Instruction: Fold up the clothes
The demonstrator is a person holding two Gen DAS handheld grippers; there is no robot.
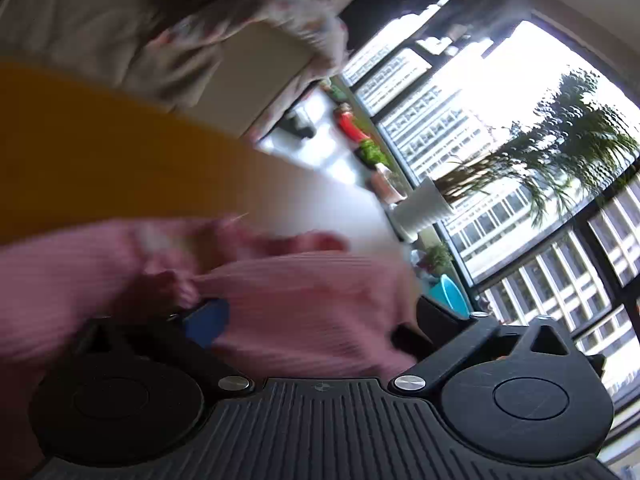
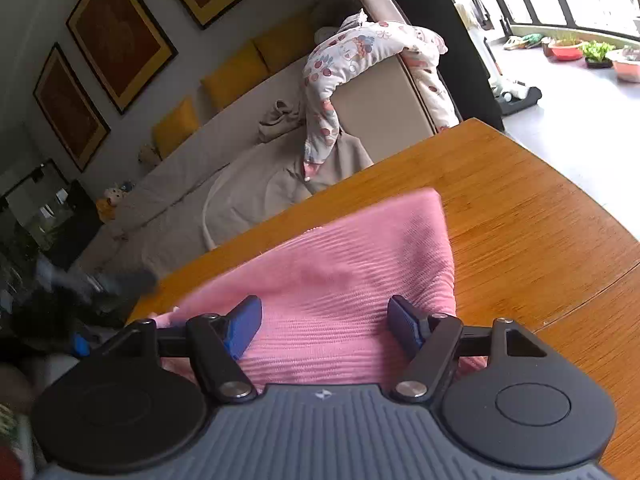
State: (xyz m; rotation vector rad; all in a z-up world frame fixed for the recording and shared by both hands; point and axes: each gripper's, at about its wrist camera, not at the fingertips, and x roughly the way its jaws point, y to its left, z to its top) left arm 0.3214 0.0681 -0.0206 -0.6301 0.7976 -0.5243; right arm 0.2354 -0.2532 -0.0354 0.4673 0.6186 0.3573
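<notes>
Both tools (image 2: 324, 326) (image 1: 308, 324) gape over pink knit (image 2: 340, 264) on wooden table (image 2: 520, 208) beside sofa (image 2: 224, 160).

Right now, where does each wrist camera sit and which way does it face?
Left wrist: on the left gripper, tilted and blurred, facing the window and potted plant; blue pad and black finger show.
Right wrist: on the right gripper, looking over the table to the sofa; both blue pads show, spread apart.
Shared: pink sweater and table.
</notes>
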